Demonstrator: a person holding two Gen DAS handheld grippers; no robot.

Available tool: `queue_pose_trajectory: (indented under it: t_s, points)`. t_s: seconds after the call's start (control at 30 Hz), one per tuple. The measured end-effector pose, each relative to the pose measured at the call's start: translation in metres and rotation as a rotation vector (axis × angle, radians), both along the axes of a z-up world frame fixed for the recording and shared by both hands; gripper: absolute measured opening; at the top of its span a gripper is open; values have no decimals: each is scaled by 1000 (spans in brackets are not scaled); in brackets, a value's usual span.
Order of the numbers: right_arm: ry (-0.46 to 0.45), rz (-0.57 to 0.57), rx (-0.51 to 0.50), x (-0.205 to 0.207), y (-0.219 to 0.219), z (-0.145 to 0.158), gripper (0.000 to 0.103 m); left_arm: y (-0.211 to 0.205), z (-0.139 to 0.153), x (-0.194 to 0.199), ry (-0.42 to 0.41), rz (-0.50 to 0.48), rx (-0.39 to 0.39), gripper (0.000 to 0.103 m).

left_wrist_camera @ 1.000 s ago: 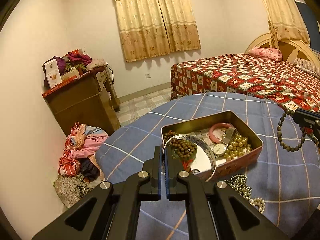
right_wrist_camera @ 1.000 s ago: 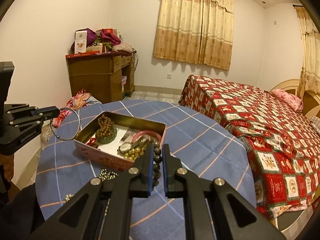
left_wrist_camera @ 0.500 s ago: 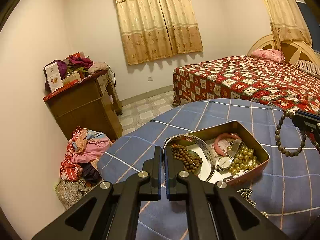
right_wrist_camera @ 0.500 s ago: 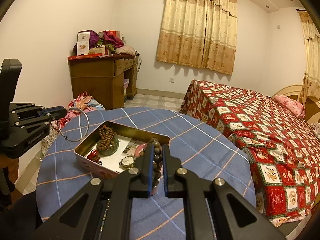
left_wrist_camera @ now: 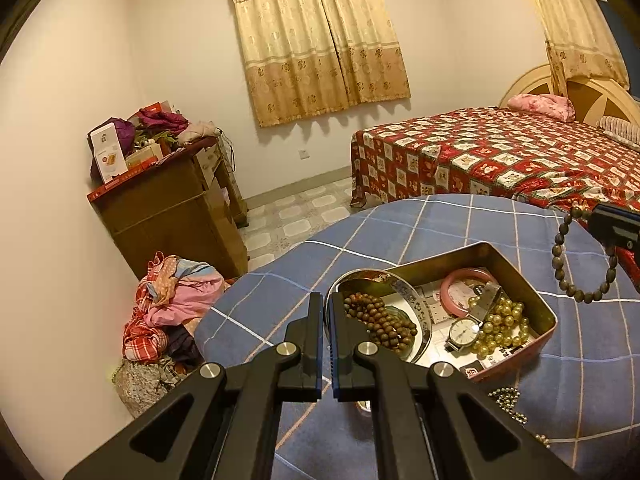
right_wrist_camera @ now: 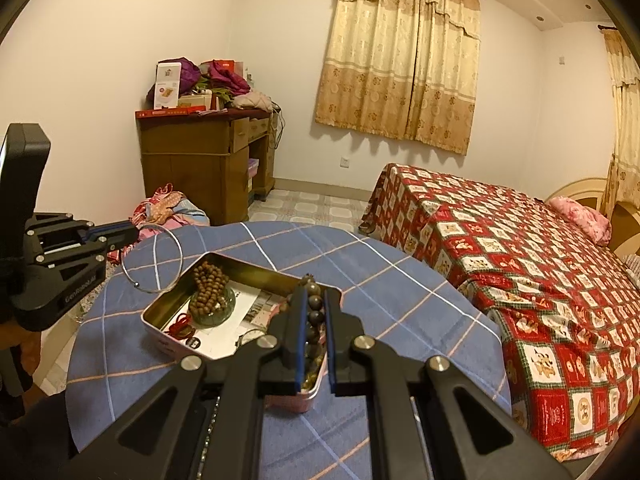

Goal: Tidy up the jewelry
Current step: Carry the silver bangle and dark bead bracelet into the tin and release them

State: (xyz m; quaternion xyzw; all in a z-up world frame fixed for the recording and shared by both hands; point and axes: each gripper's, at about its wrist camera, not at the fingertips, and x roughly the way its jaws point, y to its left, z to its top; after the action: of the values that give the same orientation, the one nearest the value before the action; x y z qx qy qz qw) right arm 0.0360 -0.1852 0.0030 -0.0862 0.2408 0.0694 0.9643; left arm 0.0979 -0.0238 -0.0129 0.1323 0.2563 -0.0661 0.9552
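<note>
An open tin box sits on the blue checked tablecloth. It holds brown prayer beads, a pink bangle, a watch and gold pearls. My left gripper is shut on a thin silver hoop bangle, held above the box's left end. My right gripper is shut on a dark bead bracelet, hanging above the box's right end.
A metal bead chain lies on the cloth by the box's near side. Beyond the table are a red patterned bed, a wooden desk piled with clutter and a heap of clothes on the floor.
Both grippers have lifted higher and drawn back from the box, still holding their pieces. The silver hoop now hangs over the box's left corner.
</note>
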Motion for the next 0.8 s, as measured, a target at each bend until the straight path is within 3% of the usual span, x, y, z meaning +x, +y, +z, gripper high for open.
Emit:
queue_pose_trajectory:
  t_s: [0.43, 0.8]
  points:
    - [4, 5, -4, 29, 12, 3, 10, -11, -11, 25, 28, -7, 24, 1]
    - [34, 2, -10, 51, 21, -12, 10, -17, -21, 40, 51, -17, 46, 1]
